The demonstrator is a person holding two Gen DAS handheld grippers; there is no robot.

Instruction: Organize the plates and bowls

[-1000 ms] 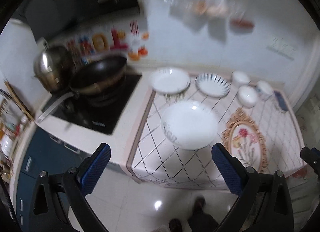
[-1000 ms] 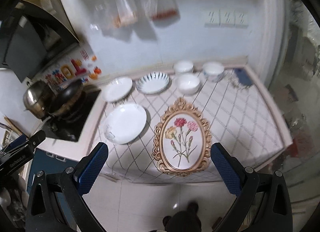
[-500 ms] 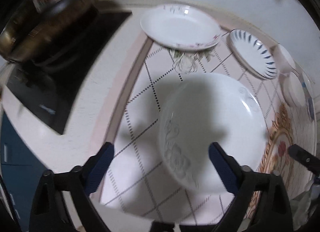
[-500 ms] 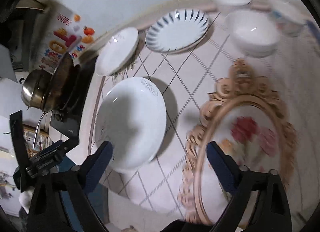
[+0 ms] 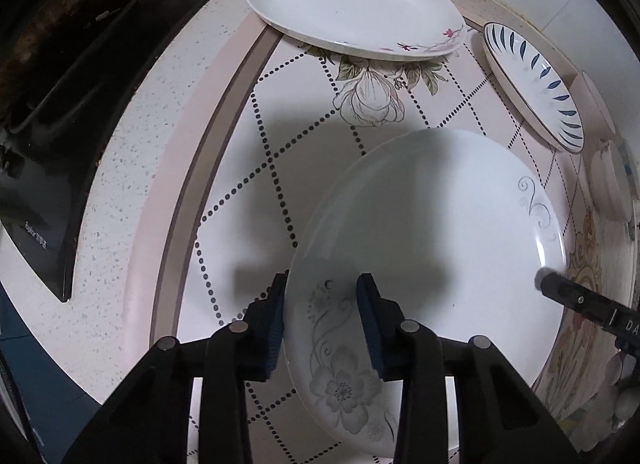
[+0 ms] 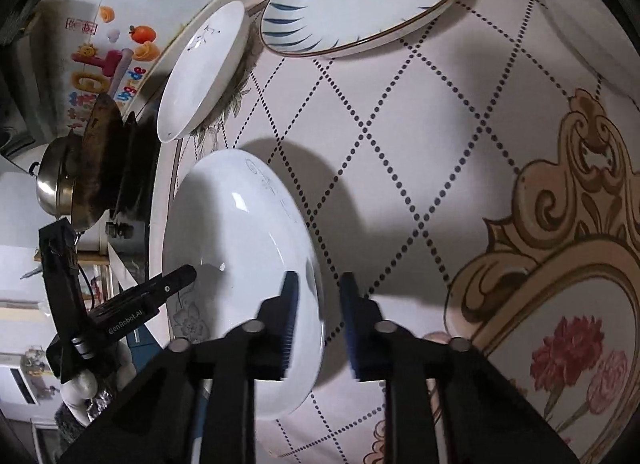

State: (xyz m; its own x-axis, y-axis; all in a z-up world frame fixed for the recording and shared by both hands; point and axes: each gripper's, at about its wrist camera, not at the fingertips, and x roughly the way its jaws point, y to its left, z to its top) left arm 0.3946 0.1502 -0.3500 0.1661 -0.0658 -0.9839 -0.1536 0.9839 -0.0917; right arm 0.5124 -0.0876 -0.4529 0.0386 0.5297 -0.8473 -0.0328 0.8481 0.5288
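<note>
on the near left rim of the large white plate (image 5: 432,248), the left gripper (image 5: 322,324) has just been closing, and its blue pads (image 5: 276,328) now straddle the edge, one outside the rim and one over the grey flower print inside. whether both pads actually press the rim cannot be told from here. the right gripper (image 6: 318,320) has just been closing too, on the opposite rim of the same plate, one pad (image 6: 290,312) inside the dish and the other outside; it looks clamped on the edge. each gripper shows in the other's view as a black body at the far side of the plate.

the plate sits on a patterned mat (image 5: 248,200) with dotted diamond lines, on the counter. beyond it, touching the mat's far edge, lies a white plate with pink sprigs (image 5: 352,4), and to its right a blue-striped plate (image 6: 360,0), both apart from the held one. small white bowls (image 5: 610,188) stand at the right edge of the left view. to the right of the large plate the mat bears a gold-framed flower print (image 6: 560,336). left of the mat sits a black cooktop (image 5: 60,144) with a dark wok (image 6: 100,168) and a steel pot (image 6: 52,184).
</note>
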